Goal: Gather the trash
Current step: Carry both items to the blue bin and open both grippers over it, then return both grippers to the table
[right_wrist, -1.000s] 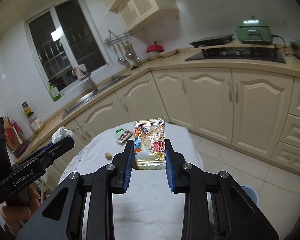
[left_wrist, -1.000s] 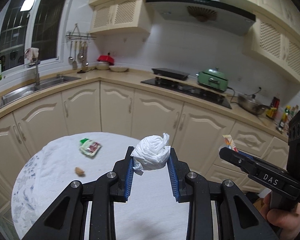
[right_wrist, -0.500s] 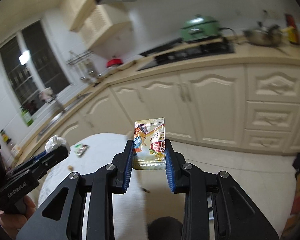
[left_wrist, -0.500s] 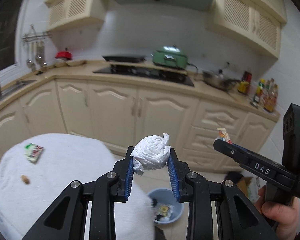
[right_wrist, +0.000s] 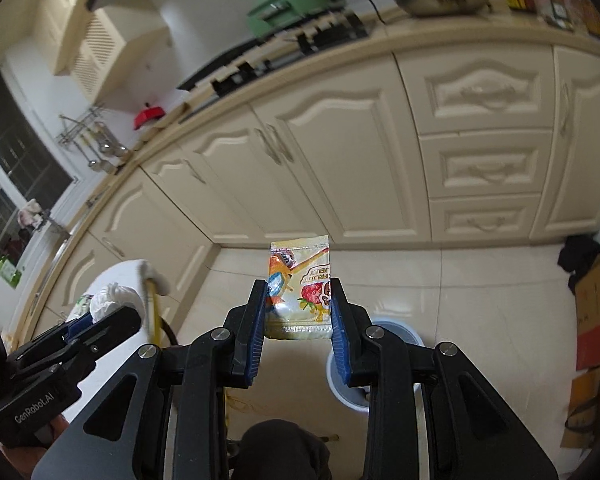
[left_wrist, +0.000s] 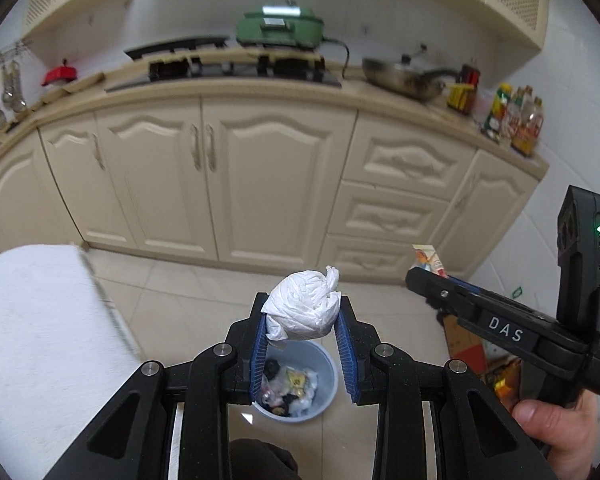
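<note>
Left claw (left_wrist: 303, 330) pinches a soft, light tissue wad (left_wrist: 305, 309); right claw (right_wrist: 299, 314) clamps a slippery snack wrapper (right_wrist: 301, 288) by its sides.

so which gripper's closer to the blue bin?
Left, probably. The left gripper hangs right over the bin; the right gripper sits off to the bin's side.
</note>
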The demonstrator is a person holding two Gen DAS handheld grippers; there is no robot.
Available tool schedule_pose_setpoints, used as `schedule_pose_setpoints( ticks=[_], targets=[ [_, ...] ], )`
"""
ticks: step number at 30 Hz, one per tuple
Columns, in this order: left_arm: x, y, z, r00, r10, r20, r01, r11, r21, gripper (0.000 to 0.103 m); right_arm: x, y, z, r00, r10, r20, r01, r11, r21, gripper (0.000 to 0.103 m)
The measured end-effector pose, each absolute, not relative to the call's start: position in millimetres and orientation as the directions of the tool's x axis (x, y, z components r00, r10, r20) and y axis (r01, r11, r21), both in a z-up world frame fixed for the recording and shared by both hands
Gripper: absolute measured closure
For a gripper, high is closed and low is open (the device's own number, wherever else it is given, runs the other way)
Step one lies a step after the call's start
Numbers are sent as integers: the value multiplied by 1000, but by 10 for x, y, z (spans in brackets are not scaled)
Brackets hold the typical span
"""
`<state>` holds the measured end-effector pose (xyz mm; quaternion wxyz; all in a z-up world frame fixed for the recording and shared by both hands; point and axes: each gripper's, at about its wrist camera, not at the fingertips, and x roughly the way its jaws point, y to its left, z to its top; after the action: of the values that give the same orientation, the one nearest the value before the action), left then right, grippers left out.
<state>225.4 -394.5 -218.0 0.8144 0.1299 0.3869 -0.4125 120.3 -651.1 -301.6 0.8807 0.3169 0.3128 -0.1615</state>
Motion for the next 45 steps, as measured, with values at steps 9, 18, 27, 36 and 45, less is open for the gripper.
schedule_pose_setpoints(
  ticks=[9, 18, 27, 36, 45],
  targets=[
    [2997, -4932, -2692, 290, -472, -833, 767, 635, -93, 67, 1459, -6741, -3558, 697, -31, -716, 520, 710, 475, 71],
    [3245, -5190, -2747, 379, -432, -818, 731, 682, -21, 6, 1434, -6807, -3732, 663, -48, -747, 583, 659, 476, 7],
    [3152, -5008, -2352, 477, -473, -740, 695, 719, -11, 1, 1396, -6675, -3517, 645, -84, -759, 613, 650, 449, 0],
    [2772, -3974, -1986, 553, -517, -654, 652, 757, -47, 1, 1476, -6126, -2897, 709, -88, -699, 526, 727, 442, 0],
    [2258, -2440, -1662, 659, -478, -581, 553, 831, -56, 1, 1655, -5368, -2263, 778, -57, -625, 386, 829, 406, 0]
  ],
)
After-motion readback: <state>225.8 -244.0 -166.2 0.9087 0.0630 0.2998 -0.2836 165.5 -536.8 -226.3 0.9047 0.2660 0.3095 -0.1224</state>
